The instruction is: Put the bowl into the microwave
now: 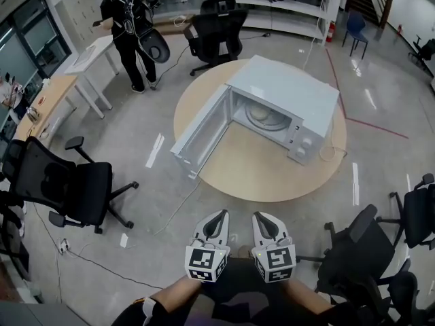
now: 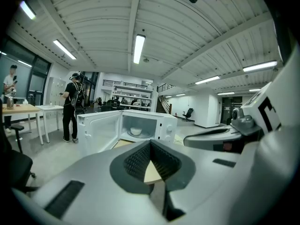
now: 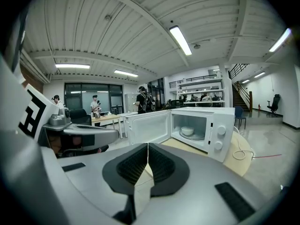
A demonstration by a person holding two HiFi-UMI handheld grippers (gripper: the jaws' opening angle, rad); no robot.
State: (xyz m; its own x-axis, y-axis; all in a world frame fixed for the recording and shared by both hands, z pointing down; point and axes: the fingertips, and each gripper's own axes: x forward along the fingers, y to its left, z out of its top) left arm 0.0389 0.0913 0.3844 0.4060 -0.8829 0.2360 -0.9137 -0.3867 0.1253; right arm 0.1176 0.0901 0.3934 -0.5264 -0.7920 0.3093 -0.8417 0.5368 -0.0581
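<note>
Off to the left a black office chair (image 1: 64,182) stands on the grey floor, and behind it a person in dark clothes (image 1: 129,29) stands beside a desk; in the middle of the room is a round wooden table (image 1: 258,175) with a white microwave (image 1: 285,90) on it; the microwave's door (image 1: 200,131) hangs wide open to the left, and the bowl (image 1: 262,115) sits inside on the turntable, pale and upright.

Down in front of the person holding the tools, the left gripper (image 1: 219,217) is held low and short of the table's edge; its jaws are pressed together at the tips, with only a small triangular gap behind them showing the tabletop, and nothing lies between them; in its own view the left gripper (image 2: 150,143) points at the open microwave (image 2: 164,125) with the bowl (image 2: 136,131) well ahead of it.

Just beside it, the right gripper (image 1: 261,217) is held the same way; its jaws meet along a thin line and grip nothing; the right gripper (image 3: 148,146) touches neither table nor oven, and the bowl (image 3: 187,131) is well apart from it inside the cavity; a pale cable (image 1: 329,153) curls on the table to the microwave's right; more black chairs (image 1: 353,257) stand at the far right.
</note>
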